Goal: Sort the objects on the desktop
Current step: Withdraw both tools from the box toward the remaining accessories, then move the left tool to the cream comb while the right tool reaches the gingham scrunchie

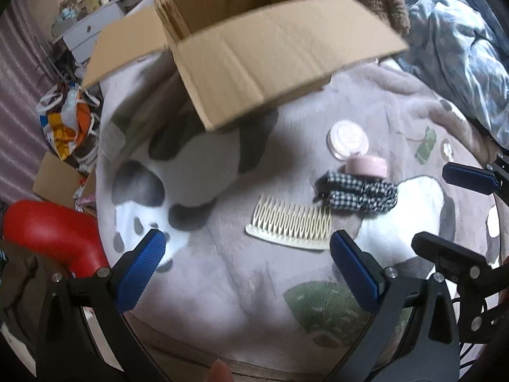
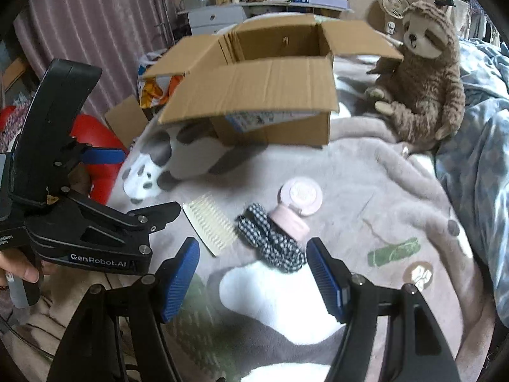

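A cream comb (image 1: 291, 227), a checked scrunchie (image 1: 358, 192) and a pink jar (image 1: 367, 166) beside its lid (image 1: 348, 140) lie on the blanket (image 1: 318, 127) before an open cardboard box (image 1: 254, 47). Both the left gripper (image 1: 248, 265) and right gripper (image 2: 253, 275) hover wide apart, holding nothing

- A brown sloth toy (image 2: 426, 76) sits at the back of the soft grey blanket (image 2: 366, 165).
- A crumpled blue quilt (image 2: 477, 146) lies beside the blanket.
- A small white fan (image 2: 393, 3) stands behind the sloth toy.
- Far behind the blanket, a white shelf (image 2: 286, 6) holds many little things.
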Demonstrator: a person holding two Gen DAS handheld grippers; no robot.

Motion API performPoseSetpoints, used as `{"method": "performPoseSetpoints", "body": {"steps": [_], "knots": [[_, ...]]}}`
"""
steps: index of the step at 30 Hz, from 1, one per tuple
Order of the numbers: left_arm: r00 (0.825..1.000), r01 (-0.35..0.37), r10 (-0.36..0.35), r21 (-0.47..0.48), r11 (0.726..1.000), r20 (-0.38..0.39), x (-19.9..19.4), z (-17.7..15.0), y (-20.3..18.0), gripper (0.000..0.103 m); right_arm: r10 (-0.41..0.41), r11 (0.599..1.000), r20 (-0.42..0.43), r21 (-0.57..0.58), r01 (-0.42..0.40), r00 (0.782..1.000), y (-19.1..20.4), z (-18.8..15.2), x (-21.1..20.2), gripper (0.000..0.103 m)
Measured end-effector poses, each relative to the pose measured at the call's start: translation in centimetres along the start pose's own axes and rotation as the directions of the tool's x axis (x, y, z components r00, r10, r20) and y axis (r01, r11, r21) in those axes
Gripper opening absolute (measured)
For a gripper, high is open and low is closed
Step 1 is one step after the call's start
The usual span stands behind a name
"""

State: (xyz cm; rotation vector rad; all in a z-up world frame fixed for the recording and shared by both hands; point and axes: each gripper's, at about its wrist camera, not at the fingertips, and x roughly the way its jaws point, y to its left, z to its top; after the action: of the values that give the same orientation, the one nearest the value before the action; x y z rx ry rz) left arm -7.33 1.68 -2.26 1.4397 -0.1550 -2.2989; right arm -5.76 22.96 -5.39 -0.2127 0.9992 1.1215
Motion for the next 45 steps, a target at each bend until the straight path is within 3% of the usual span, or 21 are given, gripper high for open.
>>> {"method": "performPoseSetpoints", "body": {"steps": [12,27,32,41,45], "knots": [[0.992,0.005,-0.018,-0.100,0.995,-0.126,5.6,-1.8,-0.4,0.103,0.001,1.000,-0.039,-0.025,-0.002,0.999,-1.4,-1.6,4.2,0.071],[0.971,0.054,-0.103,-0.223,0.973,-0.215,8.9,-1.9,-0.4,0.103,-0.002,1.000,-0.098,-0.002,0.002,0.995,-2.8,-1.8,8.2,0.071],[0.964,0.077,-0.143,-0.279,0.957,-0.226,9.4,-1.9,-0.2,0.103,0.000,1.000,-0.101,-0.009,0.000,0.995,-3.1,-1.6,8.9,0.071],[0.963,0.073,-0.147,-0.310,0.948,-0.224,10.0,-1.0,-0.4,0.103,0.035,0.999,-0.121,0.022,-0.033,0.992,-3.3,-1.5,9.8,0.070],[0.958,0.079,-0.161,-0.321,0.944,-0.238,10.2,-1.1,-0.4,0.103,0.053,0.998,-0.125,0.034,-0.049,0.991,-3.3,-1.8,9.8,0.062]]}}
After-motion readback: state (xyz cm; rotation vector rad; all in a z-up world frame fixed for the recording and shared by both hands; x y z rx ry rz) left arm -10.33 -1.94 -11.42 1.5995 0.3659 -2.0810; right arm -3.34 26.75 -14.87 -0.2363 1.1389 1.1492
